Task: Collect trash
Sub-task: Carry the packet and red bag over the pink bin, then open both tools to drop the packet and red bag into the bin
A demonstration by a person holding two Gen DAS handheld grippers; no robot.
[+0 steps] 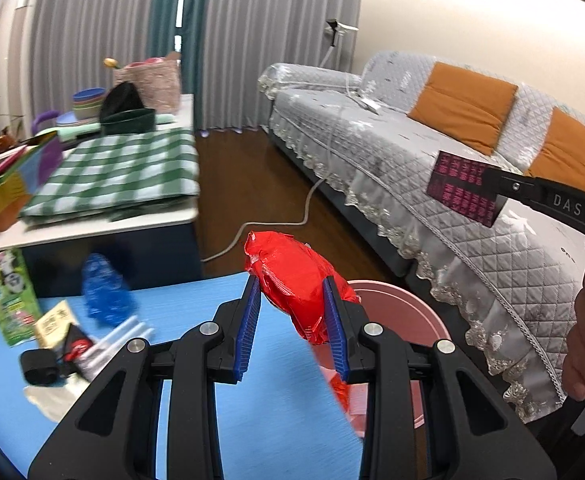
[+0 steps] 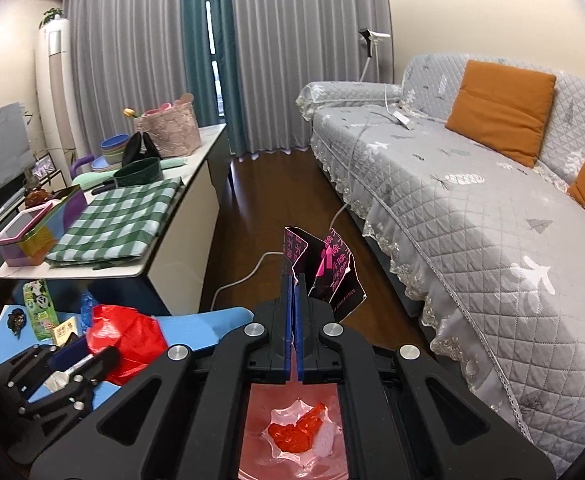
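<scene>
Two grippers, two catches. The left gripper pinches one crumpled red wrapper between its blue pads, right at the far edge of the blue mat, with the pink bin just past it at about 2 o'clock. The right gripper has its jaws pressed together on one black-and-pink wrapper, which sticks up at 12 o'clock, directly over that bin (red and clear scraps already lie inside).

Still on the mat, at 9 to 10 o'clock of the left gripper: one blue wrapper, one green packet, one black roll and a few blurred paper scraps.

One white table with a green checked cloth stands at 10 o'clock, a grey sofa at 2 o'clock. Between them runs open wooden floor, crossed by one white cable.
</scene>
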